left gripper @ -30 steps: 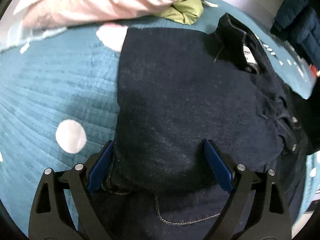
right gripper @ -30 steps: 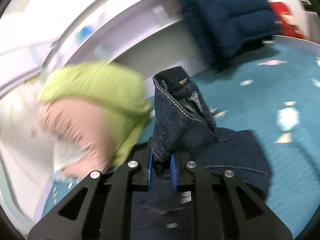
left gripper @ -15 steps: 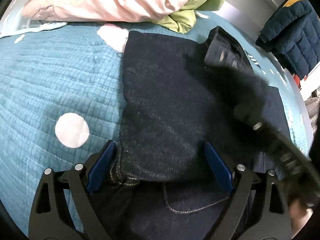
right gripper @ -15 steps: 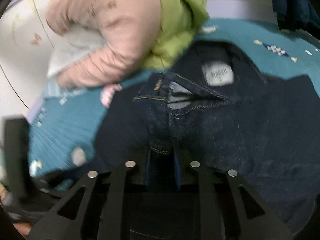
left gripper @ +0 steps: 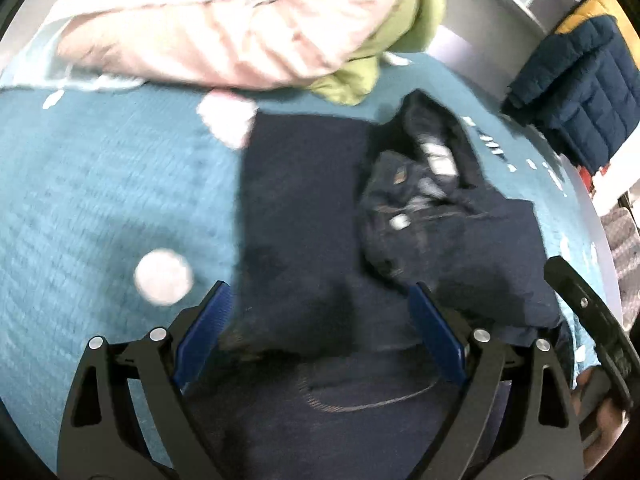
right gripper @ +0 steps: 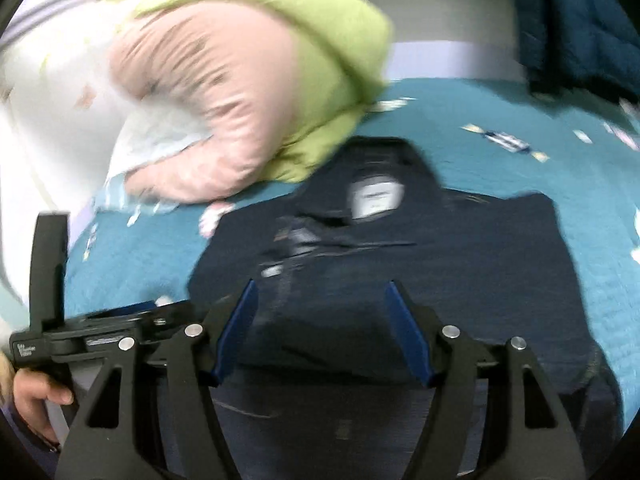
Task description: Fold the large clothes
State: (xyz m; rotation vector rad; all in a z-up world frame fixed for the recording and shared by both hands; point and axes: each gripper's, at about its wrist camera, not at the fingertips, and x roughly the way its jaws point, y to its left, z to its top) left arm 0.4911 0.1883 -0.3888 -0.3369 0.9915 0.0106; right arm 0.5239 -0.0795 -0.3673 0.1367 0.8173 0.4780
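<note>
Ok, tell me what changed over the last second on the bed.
The right gripper carried the waistband of the jeans over and down onto the folded legs and is opening; nothing is pinched now. The left gripper stays open over the near fold. The pink and green jackets haven't moved.

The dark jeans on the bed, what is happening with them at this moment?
A person with handheld tongs in each hand is folding dark blue jeans on a teal quilted bedspread. The jeans lie folded over, waistband and white label on top. The right tongs are opening above the denim, with nothing pinched between them. The left tongs stand wide open over the fold's near edge, gripping nothing. A pink jacket and a green one are piled behind the jeans.
</note>
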